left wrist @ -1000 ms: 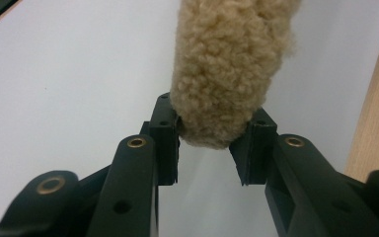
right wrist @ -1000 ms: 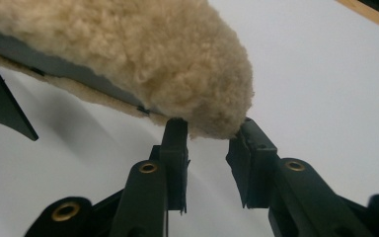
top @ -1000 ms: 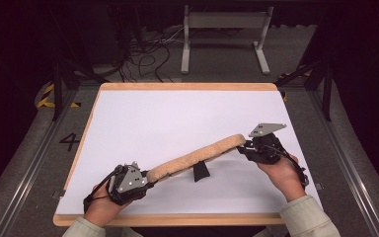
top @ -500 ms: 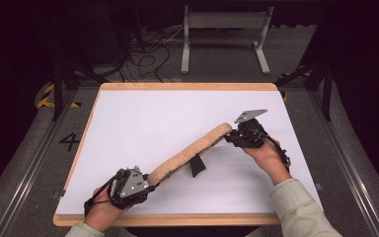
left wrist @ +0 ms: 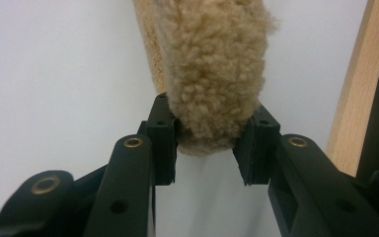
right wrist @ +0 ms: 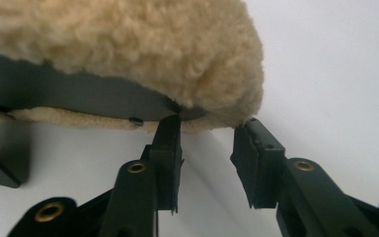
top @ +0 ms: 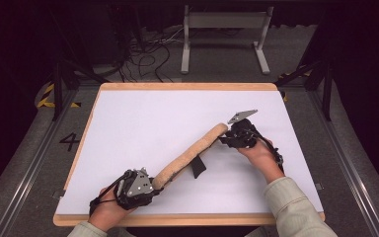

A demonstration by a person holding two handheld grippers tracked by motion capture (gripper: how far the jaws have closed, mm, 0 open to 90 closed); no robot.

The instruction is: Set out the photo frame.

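Observation:
A long tan fleece pad [top: 190,154] lies slantwise on the white table [top: 143,113], with a black strap tab [top: 198,168] sticking out under its middle. My left gripper [top: 155,186] is shut on the pad's near end; in the left gripper view both pads squeeze the fleece [left wrist: 212,74] between the jaws [left wrist: 207,148]. My right gripper [top: 223,139] is at the far end. Its jaws have just been opening, and in the right gripper view [right wrist: 207,143] only the fleece tip [right wrist: 128,49] and its black backing [right wrist: 79,96] brush the fingertips, while the gap shows bare table.
The table has a wooden rim [top: 187,86]. Behind it stand a metal frame [top: 224,29] and loose cables [top: 148,54] on the dark floor. A wooden edge [left wrist: 355,98] runs along the right of the left gripper view.
My right hand has moved left and farther from the person, swinging the pad's far end with it, so the pad lies steeper. The left hand has stayed put.

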